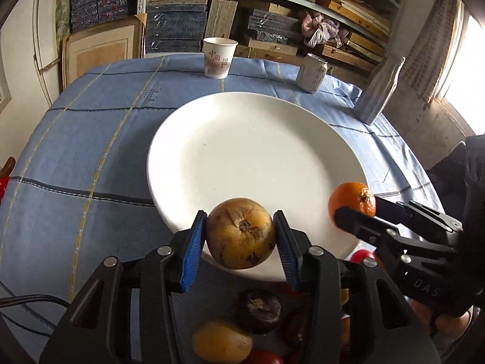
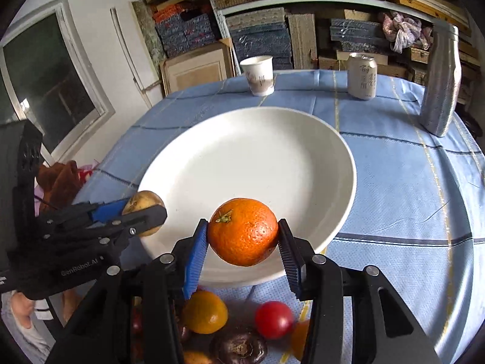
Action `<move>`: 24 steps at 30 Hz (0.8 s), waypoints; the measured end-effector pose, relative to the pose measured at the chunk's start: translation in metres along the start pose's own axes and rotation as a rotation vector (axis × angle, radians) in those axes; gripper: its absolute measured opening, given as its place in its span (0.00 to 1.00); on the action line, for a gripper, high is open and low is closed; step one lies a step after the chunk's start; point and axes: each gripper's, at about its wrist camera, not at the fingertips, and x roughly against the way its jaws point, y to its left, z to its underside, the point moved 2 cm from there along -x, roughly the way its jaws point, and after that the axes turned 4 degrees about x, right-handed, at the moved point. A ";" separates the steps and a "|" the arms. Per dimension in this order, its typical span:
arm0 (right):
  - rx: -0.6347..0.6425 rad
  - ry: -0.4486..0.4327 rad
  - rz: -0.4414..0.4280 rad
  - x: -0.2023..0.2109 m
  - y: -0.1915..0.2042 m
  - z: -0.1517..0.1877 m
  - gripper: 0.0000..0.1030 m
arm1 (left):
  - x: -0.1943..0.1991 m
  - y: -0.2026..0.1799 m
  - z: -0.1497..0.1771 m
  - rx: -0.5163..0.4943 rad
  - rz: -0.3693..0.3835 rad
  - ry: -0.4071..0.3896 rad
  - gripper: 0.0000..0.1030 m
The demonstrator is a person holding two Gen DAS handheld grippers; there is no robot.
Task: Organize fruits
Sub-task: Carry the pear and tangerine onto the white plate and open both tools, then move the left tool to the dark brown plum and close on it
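Two fruits are in the air at once, one per hand. The left tongs (image 1: 241, 236) are clamped on a yellow-brown fruit (image 1: 241, 233), pads pressing both its sides, and it hangs over the near rim of the white plate (image 1: 257, 151). The right tongs (image 2: 243, 236) hold an orange (image 2: 243, 231) the same way, also over the plate's near edge. From each side view, the other pair of tongs sits just beside it, both fruits clear of the plate surface, not touching it.

Step in hand, as I read it: carrying fruit from the pile to the plate. The plate is bare. More fruit lies on the table below the tongs: a red tomato (image 2: 273, 319), another orange one (image 2: 205, 311), a dark brown one (image 2: 239, 345).

Next move likely calls for pushing both further in over the plate, lowering until the fruit rests, then letting go. Round fruit can roll, so set them down away from the rim and apart from each other.

Pose: both tongs point forward and steeply down toward the plate, side by side, fingers roughly level.

The paper cup (image 1: 219, 57), can (image 1: 312, 72) and bottle (image 1: 379, 91) stand well back, out of the way.
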 end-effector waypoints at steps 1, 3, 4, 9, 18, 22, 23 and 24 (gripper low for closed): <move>0.000 -0.005 -0.003 0.000 0.001 0.000 0.48 | 0.001 0.000 0.000 -0.001 -0.001 -0.008 0.52; 0.006 -0.053 0.014 0.008 0.001 0.001 0.59 | 0.006 0.000 -0.004 0.004 0.012 -0.033 0.65; 0.013 -0.071 0.022 0.013 0.002 0.001 0.59 | 0.010 0.001 -0.004 0.004 0.016 -0.042 0.67; 0.000 -0.140 -0.006 0.046 0.003 0.003 0.59 | 0.033 0.004 0.003 -0.004 0.021 -0.090 0.67; -0.042 -0.322 0.096 0.130 -0.027 0.043 0.83 | 0.083 0.021 0.053 -0.019 -0.075 -0.184 0.79; -0.161 -0.311 0.066 0.141 -0.053 0.082 0.85 | 0.086 0.025 0.093 -0.033 -0.093 -0.146 0.80; -0.196 -0.309 0.057 0.145 -0.061 0.091 0.85 | 0.087 0.026 0.104 -0.042 -0.100 -0.134 0.82; -0.213 -0.311 0.052 0.147 -0.065 0.096 0.85 | 0.088 0.026 0.113 -0.046 -0.107 -0.126 0.85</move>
